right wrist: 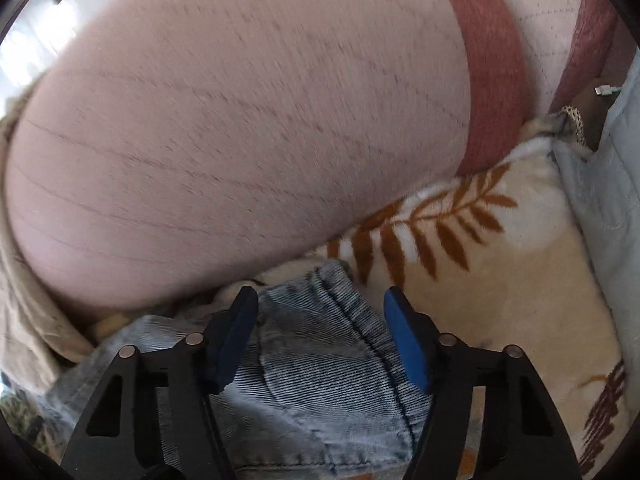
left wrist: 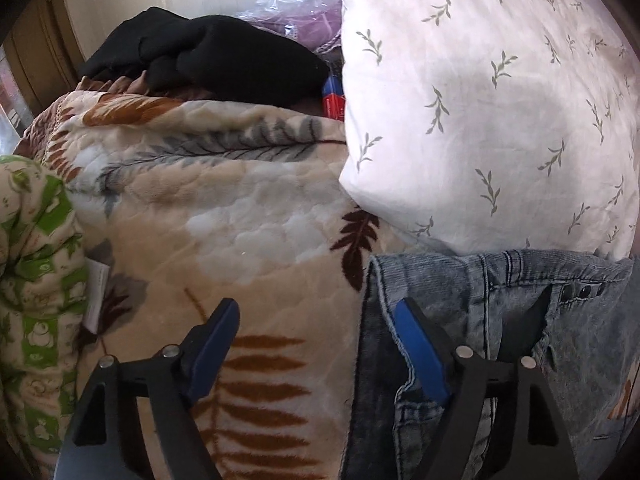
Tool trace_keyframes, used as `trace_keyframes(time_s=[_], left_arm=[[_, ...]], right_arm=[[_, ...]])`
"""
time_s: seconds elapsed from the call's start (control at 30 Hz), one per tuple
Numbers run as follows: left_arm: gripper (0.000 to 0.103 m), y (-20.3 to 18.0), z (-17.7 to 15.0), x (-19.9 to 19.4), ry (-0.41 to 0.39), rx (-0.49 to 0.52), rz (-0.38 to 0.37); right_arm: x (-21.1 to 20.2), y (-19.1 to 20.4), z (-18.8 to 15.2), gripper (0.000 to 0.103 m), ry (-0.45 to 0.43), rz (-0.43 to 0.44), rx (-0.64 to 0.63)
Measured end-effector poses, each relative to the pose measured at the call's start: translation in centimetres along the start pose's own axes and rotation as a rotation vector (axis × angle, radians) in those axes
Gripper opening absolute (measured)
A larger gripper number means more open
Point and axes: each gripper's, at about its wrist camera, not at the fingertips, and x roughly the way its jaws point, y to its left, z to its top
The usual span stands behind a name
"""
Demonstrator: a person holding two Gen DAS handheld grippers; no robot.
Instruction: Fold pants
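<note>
Jeans (left wrist: 500, 320) lie on the blanket (left wrist: 240, 208), their top edge tucked right under the pillow (left wrist: 480, 100) behind them. Left of the pillow, a dark garment (left wrist: 208, 52) sits at the blanket's far edge; another quilt (left wrist: 36, 260) lies bunched at its left.

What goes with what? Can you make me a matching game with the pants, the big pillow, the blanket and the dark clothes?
Things:
1. pants
2. pillow
3. blanket
4. bundle of clothes

Looks:
A. black
B. cream with brown and grey leaves
C. faded blue denim
D. white with small green sprigs

Pairs: 1-C, 2-D, 3-B, 4-A
</note>
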Motion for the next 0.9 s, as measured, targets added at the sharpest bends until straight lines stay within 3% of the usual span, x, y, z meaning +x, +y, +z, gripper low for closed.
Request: trace_keyframes(time_s=[0.17,0.23,0.3,0.4,0.47,0.67,0.9], left_arm=[[0.064,-0.8,1.0,1.4,0.023,0.005,-0.043],[0.053,-1.1,1.5,2.2,0.049,-0.004,-0.076],[0.032,-1.5,2.0,2.8,0.067,-0.015,-0.128],[0.014,-2.5,2.3,3.0,0.066,0.011,-0.160],[0.008,-3.2,2.1,2.7,0.054,0.036,-0.152],[0.005,-2.8,2.0,-0.8,-0.012,0.012,-0.205],[0.005,-0.8,-0.3,-9.4,-0.108,-0.007,-0.335]], right_arm=[[1.6,0.0,-0.6,0.055,-0.031,-0.046,-0.044],[1.9,0.4,-0.6,0.048,-0.042,-0.082,-0.059],[1.7,0.9,-0.7,0.030,-0.056,-0.099,-0.080],[0.8,1.6,-1.1,0.021,-0.077,-0.111,-0.094],[0.0,1.6,-1.3,0.017,-0.093,-0.100,-0.081],[-4.5,0.9,-2.6,0.013,-0.147,-0.036,-0.029],[-13.5,-2.7,-5.1,0.013,-0.221,0.089,0.032]])
